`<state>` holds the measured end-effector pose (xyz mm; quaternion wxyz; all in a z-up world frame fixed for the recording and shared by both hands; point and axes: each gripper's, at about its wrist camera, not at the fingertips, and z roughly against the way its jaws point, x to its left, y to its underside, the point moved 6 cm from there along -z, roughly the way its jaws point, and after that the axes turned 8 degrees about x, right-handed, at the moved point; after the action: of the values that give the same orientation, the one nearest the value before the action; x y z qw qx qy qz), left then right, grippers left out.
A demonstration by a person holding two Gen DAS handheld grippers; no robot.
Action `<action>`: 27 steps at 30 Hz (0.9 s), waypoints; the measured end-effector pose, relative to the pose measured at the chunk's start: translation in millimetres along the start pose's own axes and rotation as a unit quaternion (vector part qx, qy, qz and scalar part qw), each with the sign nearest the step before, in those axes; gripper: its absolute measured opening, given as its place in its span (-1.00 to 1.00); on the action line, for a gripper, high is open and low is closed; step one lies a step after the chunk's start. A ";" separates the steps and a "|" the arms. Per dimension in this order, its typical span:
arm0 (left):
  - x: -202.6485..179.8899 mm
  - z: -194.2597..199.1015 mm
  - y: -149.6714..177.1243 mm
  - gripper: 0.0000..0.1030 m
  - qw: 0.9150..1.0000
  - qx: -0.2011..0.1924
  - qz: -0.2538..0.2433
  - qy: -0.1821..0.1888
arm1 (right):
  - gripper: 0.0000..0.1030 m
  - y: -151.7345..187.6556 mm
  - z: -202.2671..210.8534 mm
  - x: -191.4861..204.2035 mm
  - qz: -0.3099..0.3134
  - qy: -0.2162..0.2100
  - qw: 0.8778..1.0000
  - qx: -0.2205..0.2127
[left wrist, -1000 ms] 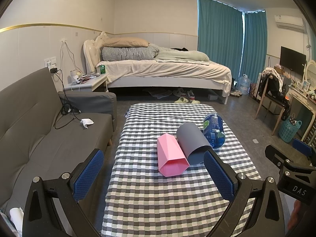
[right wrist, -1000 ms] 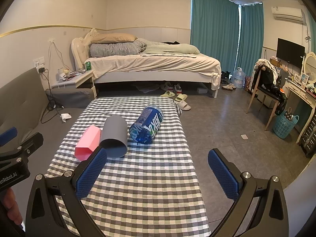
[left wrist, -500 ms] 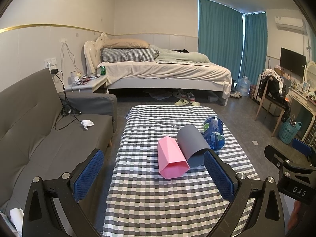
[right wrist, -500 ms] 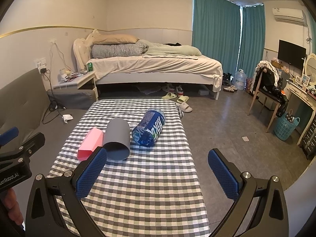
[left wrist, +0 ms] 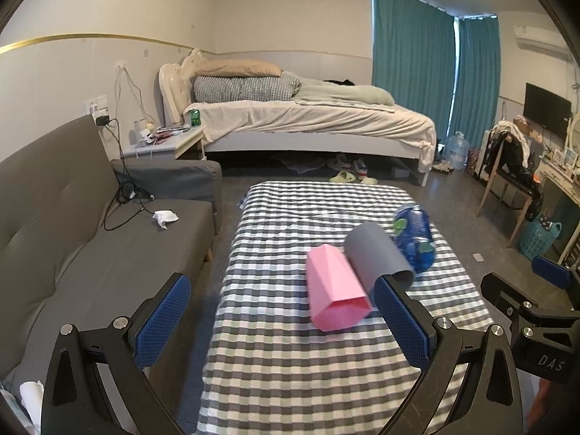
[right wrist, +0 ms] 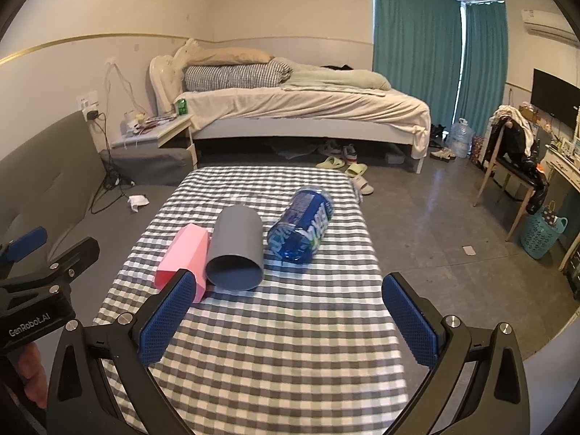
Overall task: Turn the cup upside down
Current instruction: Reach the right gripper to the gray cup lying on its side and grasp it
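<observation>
A grey cup (right wrist: 236, 250) lies on its side on the checked table (right wrist: 275, 344), its mouth toward me. A pink faceted cup (right wrist: 183, 259) lies on its side touching its left. In the left wrist view the pink cup (left wrist: 335, 297) and grey cup (left wrist: 375, 257) lie just ahead. My left gripper (left wrist: 281, 320) is open and empty, short of the pink cup. My right gripper (right wrist: 288, 320) is open and empty, short of the grey cup.
A blue water bottle (right wrist: 302, 226) lies on its side right of the grey cup. A grey sofa (left wrist: 72, 235) runs along the table's left. A bed (right wrist: 301, 112) stands beyond. A chair (right wrist: 514, 159) and blue basket (right wrist: 542, 233) are at the right.
Both grippers have moved a little forward toward the cups, which look slightly larger. The cups and bottle have not moved. Both grippers stay open.
</observation>
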<state>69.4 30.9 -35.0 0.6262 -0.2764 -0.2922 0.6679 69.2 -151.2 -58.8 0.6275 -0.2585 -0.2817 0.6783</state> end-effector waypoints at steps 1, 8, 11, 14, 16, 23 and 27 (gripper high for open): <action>2.7 -4.8 -1.2 1.00 1.000 0.003 0.001 -0.003 | 1.00 -1.3 -5.9 2.4 0.001 0.000 1.000 0.003; 21.1 -47.9 0.1 1.00 0.999 0.027 0.009 -0.018 | 0.99 -10.4 -72.8 23.4 0.006 -0.013 0.999 0.041; 25.2 -64.6 3.8 1.00 0.999 0.035 0.010 -0.021 | 0.85 -12.4 -102.8 32.0 0.010 -0.024 0.998 0.062; 28.8 -76.6 8.3 1.00 0.999 0.042 0.007 -0.023 | 0.75 -12.5 -126.2 39.1 0.007 -0.033 0.996 0.082; 30.9 -82.5 11.2 1.00 0.999 0.047 0.004 -0.024 | 0.74 -11.8 -138.9 39.7 -0.011 -0.051 0.994 0.094; 39.8 -92.4 19.8 1.00 0.998 0.062 0.010 -0.020 | 0.48 -4.3 -158.1 45.5 -0.030 -0.087 0.988 0.121; 39.6 -83.5 22.3 1.00 0.998 0.065 0.012 -0.019 | 0.41 3.6 -148.5 45.7 -0.026 -0.087 0.987 0.129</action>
<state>113.3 73.1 -108.0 0.6291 -0.2263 -0.2566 0.6979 167.7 -97.2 -166.3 0.6460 -0.1076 -0.2521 0.7125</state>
